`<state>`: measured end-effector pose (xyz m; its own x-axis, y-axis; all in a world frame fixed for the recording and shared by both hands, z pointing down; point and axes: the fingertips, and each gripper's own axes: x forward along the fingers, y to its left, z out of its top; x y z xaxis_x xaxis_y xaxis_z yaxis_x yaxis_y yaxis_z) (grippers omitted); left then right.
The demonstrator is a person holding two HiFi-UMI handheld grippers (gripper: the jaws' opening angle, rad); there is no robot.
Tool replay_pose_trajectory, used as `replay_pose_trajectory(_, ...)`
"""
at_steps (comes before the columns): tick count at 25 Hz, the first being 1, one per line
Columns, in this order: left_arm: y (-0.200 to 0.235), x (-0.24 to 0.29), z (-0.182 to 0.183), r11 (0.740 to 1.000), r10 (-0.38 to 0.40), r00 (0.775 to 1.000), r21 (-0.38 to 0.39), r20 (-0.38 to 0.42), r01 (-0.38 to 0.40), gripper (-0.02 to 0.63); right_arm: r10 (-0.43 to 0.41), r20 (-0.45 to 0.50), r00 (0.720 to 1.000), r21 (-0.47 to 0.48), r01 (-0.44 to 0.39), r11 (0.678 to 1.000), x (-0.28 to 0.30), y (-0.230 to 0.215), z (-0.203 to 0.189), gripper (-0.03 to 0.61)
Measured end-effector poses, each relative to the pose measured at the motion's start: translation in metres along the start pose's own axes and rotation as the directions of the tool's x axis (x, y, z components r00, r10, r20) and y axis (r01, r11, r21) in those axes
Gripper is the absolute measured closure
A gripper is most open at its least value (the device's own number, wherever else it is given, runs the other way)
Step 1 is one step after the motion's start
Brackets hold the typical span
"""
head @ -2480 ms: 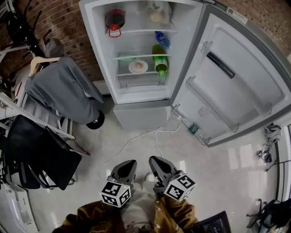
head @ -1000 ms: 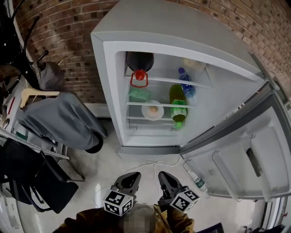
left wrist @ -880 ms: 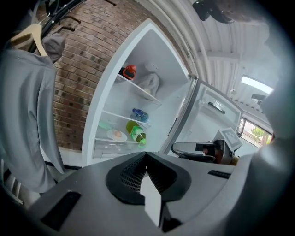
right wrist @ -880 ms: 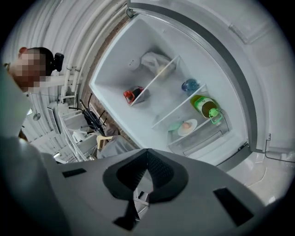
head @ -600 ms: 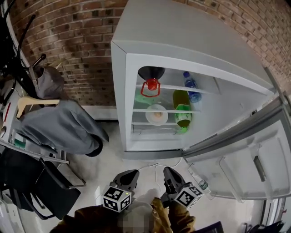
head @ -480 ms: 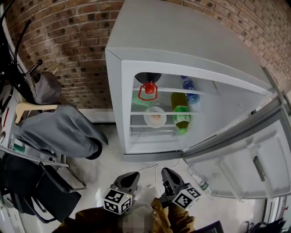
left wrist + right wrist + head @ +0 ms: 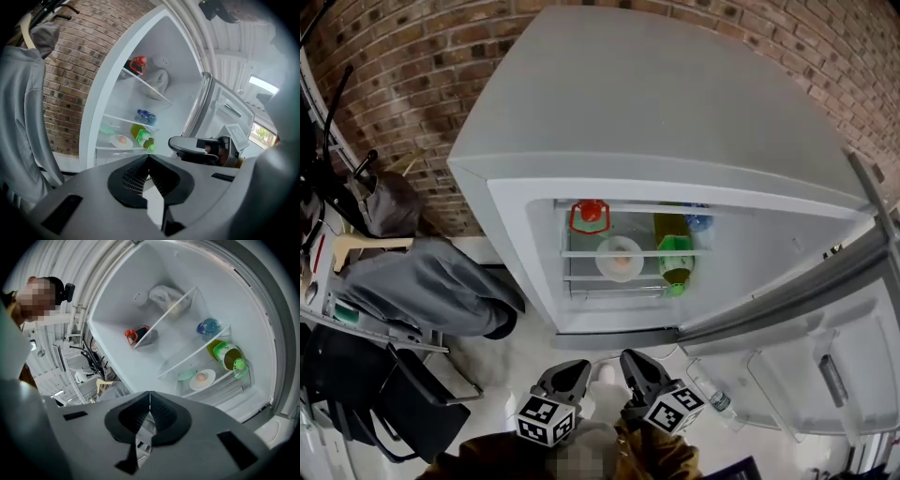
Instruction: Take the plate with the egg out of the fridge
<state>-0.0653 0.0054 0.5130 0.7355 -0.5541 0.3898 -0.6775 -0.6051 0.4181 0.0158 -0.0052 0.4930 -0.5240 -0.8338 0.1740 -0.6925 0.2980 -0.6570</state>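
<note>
The plate with the egg (image 7: pixel 620 259), at the middle of its shelf (image 7: pixel 581 254), lies well ahead of the closed, empty left gripper (image 7: pixel 572 370) and the nearer, also closed and empty right gripper (image 7: pixel 632 364).

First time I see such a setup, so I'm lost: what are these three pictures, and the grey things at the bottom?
No robot here: a person holds a tool in each hand, the left gripper and the right gripper. One picture comes from a camera on the person's head, looking down; the other two from cameras riding on each tool, looking along its fingers. Both pairs of fingers are shut and hold nothing. Ahead stands an open fridge. On a shelf lies the plate with the egg, beside a green bottle.
</note>
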Motion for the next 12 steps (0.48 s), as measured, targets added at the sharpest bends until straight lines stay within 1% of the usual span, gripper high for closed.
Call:
replay_pose_trajectory(2,-0.001,0.008,0.006,1.0,0.014,1.0,0.006,0.002,-0.015,0.604,0.015,0.025,1.0,0.008,-0.015,1.0,0.008,-0.01,0.01,0.572)
replay_pose_trajectory(4,-0.003,0.016,0.01,1.0,0.022,1.0,0.015,-0.001,-0.022,0.604,0.027,0.037,0.999,-0.013,-0.027,1.0,0.018,-0.019,0.021,0.572)
replay_pose_trajectory(9,-0.004,0.032,0.015,0.998,0.053,0.999,0.015,-0.004,-0.053,0.604,0.019,-0.003,1.0,-0.014,-0.019,1.0,0.043,-0.044,0.03,0.571)
replay_pose_trajectory(12,-0.005,0.04,0.02,0.998,0.065,0.998,0.022,0.006,-0.065,0.604,0.01,-0.006,1.0,0.011,-0.009,1.0,0.053,-0.06,0.038,0.57)
